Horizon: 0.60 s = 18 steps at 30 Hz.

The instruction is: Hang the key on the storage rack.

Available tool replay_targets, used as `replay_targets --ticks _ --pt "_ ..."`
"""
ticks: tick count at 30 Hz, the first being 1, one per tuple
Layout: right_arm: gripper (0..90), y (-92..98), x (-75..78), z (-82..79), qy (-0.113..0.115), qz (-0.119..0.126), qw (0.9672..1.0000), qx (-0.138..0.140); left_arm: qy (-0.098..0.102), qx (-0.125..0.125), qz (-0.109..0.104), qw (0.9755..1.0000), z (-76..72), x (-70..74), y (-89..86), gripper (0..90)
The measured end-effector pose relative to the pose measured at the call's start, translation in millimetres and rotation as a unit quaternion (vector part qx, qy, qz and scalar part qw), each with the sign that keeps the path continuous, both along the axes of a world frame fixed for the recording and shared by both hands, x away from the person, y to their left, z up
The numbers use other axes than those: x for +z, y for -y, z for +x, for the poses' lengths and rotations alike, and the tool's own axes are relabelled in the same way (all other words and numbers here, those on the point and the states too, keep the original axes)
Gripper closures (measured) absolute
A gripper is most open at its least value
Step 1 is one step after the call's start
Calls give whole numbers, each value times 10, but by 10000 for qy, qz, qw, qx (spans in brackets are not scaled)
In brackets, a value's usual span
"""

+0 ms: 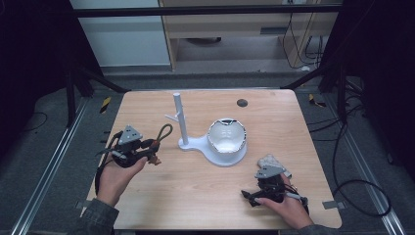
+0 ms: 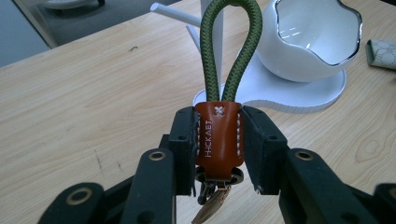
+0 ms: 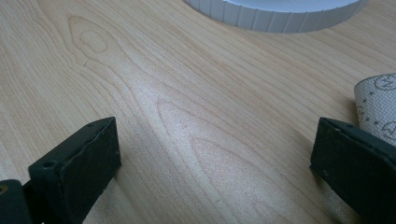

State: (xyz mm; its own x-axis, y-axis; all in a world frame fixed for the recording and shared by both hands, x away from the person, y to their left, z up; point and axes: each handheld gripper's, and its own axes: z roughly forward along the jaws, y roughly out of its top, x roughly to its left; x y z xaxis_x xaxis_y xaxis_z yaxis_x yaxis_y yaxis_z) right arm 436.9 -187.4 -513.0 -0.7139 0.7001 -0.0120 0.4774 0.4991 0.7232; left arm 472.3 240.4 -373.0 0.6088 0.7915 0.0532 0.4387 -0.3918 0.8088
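My left gripper (image 1: 149,150) (image 2: 218,135) is shut on the brown leather tab (image 2: 218,140) of a key strap. It holds the strap just above the table, left of the white stand. The strap's olive-green cord loop (image 1: 165,132) (image 2: 229,51) points toward the stand's peg post (image 1: 179,117). A metal ring hangs under the tab. My right gripper (image 1: 268,177) (image 3: 215,154) rests low at the front right of the table. It is open, with bare wood between its fingers.
A white bowl with a wavy silver rim (image 1: 226,136) (image 2: 310,42) sits on the stand's flat base (image 1: 215,152) (image 3: 275,14). A small patterned pouch (image 1: 270,160) (image 3: 380,100) lies beside my right gripper. A dark disc (image 1: 242,103) is set in the far tabletop.
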Motion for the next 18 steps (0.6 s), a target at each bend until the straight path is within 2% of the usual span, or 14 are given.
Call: replay_targets --ticks 18 --pt "15 3 0 -6 0 -1 10000 -6 177 -70 -170 9997 8 102 138 656"
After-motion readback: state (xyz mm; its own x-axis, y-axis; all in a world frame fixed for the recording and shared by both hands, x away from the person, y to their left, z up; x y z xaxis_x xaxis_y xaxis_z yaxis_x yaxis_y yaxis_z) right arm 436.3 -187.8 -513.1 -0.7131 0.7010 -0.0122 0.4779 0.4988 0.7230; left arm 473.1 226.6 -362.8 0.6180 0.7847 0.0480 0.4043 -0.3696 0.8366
